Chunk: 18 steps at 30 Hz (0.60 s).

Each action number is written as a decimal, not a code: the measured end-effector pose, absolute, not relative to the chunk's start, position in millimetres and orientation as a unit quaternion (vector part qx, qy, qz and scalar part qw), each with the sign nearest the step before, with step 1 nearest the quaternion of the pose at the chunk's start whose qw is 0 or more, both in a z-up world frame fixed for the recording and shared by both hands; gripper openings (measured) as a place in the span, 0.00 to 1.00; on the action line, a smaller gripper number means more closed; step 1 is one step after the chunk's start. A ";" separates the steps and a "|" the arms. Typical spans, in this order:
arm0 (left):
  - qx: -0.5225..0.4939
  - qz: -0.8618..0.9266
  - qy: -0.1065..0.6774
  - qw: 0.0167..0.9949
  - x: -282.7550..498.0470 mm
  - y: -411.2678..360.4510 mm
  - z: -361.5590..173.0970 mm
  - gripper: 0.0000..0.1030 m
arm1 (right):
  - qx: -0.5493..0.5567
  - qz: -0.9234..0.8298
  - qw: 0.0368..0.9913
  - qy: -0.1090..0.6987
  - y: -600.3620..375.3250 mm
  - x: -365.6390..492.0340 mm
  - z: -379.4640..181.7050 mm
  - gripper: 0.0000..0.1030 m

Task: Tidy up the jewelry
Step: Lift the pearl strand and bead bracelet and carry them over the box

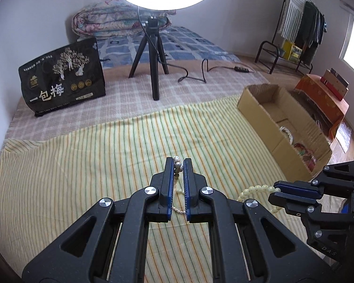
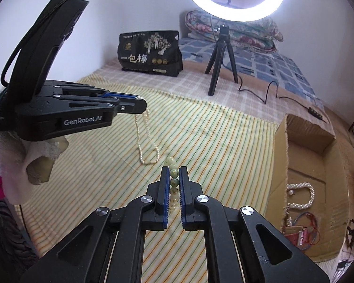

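My left gripper (image 1: 179,162) is shut on a pearl necklace (image 1: 177,165). In the right wrist view that gripper (image 2: 141,105) is at the left, and the necklace (image 2: 145,141) hangs from it in a long loop above the striped cloth (image 2: 212,136). My right gripper (image 2: 174,172) is shut on a pale green bead bracelet (image 2: 174,176). In the left wrist view the right gripper (image 1: 275,192) is at the lower right with the bracelet (image 1: 254,189) curving out of it. An open cardboard box (image 1: 259,108) lies to the right.
The box (image 2: 279,165) holds a thick pearl bracelet (image 2: 304,195) and red and blue items (image 2: 304,231). A ring light tripod (image 1: 153,56), its cable (image 1: 200,70) and a black bag (image 1: 63,75) stand behind the cloth. A folded quilt (image 1: 120,16) lies further back.
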<state>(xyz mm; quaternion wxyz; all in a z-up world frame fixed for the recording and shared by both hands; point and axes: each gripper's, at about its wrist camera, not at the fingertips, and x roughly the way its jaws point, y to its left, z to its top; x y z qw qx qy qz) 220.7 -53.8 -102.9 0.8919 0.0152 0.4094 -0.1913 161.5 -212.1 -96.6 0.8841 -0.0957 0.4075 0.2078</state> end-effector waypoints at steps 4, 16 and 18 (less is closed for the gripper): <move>0.004 -0.194 0.394 0.898 214.5 -50.1 -82.9 0.05 | -0.095 0.201 0.891 0.396 -217.4 157.0 -84.8 0.06; -0.006 -0.210 0.365 0.907 199.3 -64.8 -40.4 0.05 | -0.081 0.167 0.911 0.369 -252.0 139.6 -52.3 0.06; -0.006 -0.214 0.361 0.908 197.4 -71.3 -34.8 0.05 | -0.077 0.158 0.914 0.366 -262.2 138.3 -47.1 0.06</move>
